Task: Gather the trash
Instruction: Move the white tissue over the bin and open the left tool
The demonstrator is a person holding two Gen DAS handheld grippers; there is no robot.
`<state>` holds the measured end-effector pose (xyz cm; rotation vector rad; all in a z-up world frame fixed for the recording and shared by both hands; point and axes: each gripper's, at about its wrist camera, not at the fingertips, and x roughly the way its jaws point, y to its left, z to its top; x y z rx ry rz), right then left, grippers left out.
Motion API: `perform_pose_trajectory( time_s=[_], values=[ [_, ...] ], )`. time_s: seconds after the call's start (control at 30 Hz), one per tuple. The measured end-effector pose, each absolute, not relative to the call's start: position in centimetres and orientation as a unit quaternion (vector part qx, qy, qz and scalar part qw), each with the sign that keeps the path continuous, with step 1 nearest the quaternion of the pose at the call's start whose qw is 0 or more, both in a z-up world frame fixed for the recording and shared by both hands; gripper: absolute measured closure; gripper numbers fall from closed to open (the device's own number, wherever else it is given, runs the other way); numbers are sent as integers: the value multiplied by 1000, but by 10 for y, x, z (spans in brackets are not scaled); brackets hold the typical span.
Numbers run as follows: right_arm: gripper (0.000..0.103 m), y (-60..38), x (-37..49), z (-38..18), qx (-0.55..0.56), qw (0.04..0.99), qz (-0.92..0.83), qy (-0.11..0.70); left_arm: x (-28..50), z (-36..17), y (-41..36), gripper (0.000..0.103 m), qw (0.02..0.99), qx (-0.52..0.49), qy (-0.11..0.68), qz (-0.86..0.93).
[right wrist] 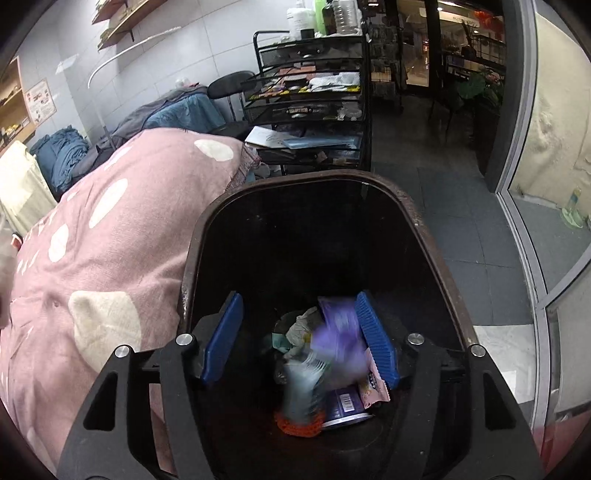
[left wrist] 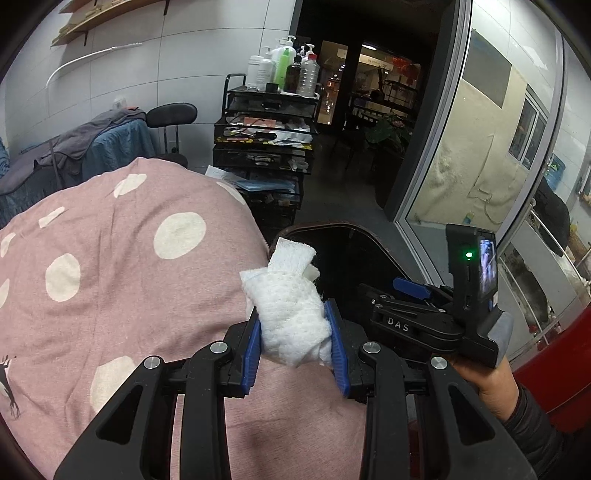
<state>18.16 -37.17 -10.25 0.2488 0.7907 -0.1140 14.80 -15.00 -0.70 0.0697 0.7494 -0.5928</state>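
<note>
White tiled wall with a wooden shelf backs the room; dark floor tiles run toward a glass door at the far right. Leftmost in my views, item one: pink quilt, soft woven cotton, cream polka dots, rounded and bulging, lying against the bin's left side. Behind it, item two: black wire-mesh trolley, tiered trays cluttered with papers, plastic pump bottles on top. Item three: my left gripper, black frame, ribbed blue pads, clenched on a white tissue wad, crumpled, dimpled paper, oblong, standing up from between the pads over the quilt's edge, just beside the bin's rim. Item four: dark bin, smooth plastic, rounded rim, open top, directly below my right gripper. That gripper's blue pads stand spread apart and grasp nothing; no earlier view lets me say more. Between and below them, inside the bin: a blurred purple wrapper, a blurred clear bottle with orange base, a pink packet, crumpled tissue scraps. From the left view, the right gripper appears at right, gripped by a hand in a dark sleeve.
</note>
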Motion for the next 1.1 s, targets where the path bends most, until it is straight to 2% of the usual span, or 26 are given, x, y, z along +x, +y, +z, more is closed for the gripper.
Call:
perform_pose_trajectory(
  time_s=[0.57,1.0,1.1],
  values=[
    [21,-415,124,-43,143,939,-177,256,158,-6,-222,71,864,67,368,-338],
    [18,-448,112,-36,150,935,-210,244,165,-29,-261,70,844,107,398,-343],
    [14,-451,109,-36,148,934,-221,240,166,-34,-265,66,842,113,402,-341]
  ],
)
